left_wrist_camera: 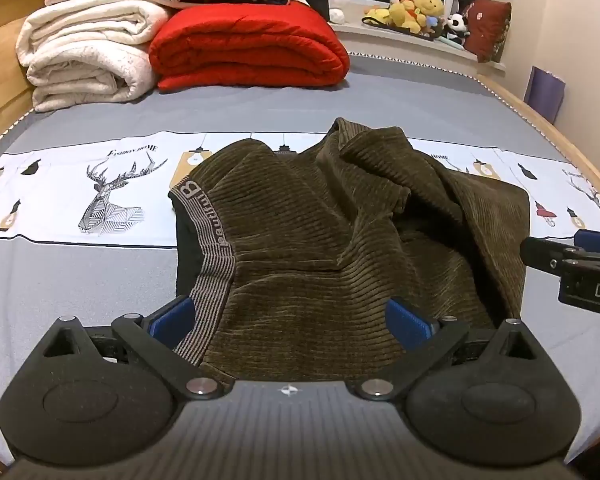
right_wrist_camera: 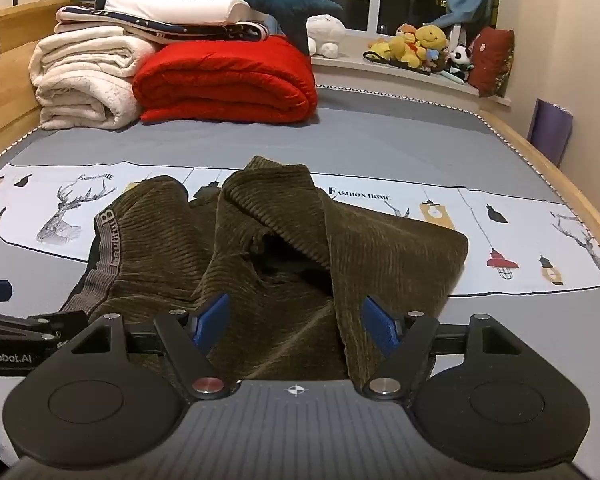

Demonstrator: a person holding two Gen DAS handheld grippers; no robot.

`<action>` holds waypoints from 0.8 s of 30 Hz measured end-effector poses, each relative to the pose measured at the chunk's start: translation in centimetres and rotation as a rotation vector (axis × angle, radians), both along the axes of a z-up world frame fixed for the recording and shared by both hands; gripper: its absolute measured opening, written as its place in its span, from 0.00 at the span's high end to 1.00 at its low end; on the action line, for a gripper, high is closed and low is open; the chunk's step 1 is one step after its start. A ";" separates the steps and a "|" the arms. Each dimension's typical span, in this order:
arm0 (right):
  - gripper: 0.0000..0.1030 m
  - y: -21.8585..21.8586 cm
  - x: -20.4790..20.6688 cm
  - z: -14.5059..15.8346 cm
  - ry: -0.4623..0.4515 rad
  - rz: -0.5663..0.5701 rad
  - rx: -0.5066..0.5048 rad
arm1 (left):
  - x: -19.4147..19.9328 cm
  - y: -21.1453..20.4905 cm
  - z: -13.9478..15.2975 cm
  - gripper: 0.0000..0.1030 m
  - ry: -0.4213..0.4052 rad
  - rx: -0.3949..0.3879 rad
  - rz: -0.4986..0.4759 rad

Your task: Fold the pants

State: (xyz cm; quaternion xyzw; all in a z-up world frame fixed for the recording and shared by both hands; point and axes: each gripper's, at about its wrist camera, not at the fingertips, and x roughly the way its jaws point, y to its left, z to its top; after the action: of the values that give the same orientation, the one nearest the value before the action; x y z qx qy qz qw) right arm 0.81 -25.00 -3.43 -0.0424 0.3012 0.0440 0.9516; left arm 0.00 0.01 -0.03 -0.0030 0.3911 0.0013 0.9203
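Left wrist view: crumpled olive corduroy pants (left_wrist_camera: 340,232) unfolded; left gripper (left_wrist_camera: 288,320) and right gripper (right_wrist_camera: 296,320) spread wide, empty. Next: grasp waistband, flatten.

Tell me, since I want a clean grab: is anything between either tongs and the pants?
Nothing visible. The pants lie bunched on the bed, and their near edge already sits between the open fingers of both the left tongs and the right tongs. The folded blankets lie far behind.
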 end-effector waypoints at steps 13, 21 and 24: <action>0.27 -0.5 0.7 -0.2 0.068 -0.010 0.026 | 0.3 -0.2 -0.5 0.01 0.014 -0.009 -0.001; 0.27 -0.8 0.5 -0.2 0.072 -0.011 0.027 | 0.3 -0.5 -0.5 0.01 0.018 -0.004 -0.004; 0.27 -0.8 0.5 -0.1 0.069 -0.010 0.025 | 0.3 -0.5 -0.5 0.01 0.019 -0.002 -0.006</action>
State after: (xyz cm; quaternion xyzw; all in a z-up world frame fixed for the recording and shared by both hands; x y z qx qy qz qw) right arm 1.26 -25.76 -3.50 -0.0274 0.3337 0.0445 0.9412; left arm 0.34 -0.46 -0.56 -0.0027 0.3998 -0.0017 0.9166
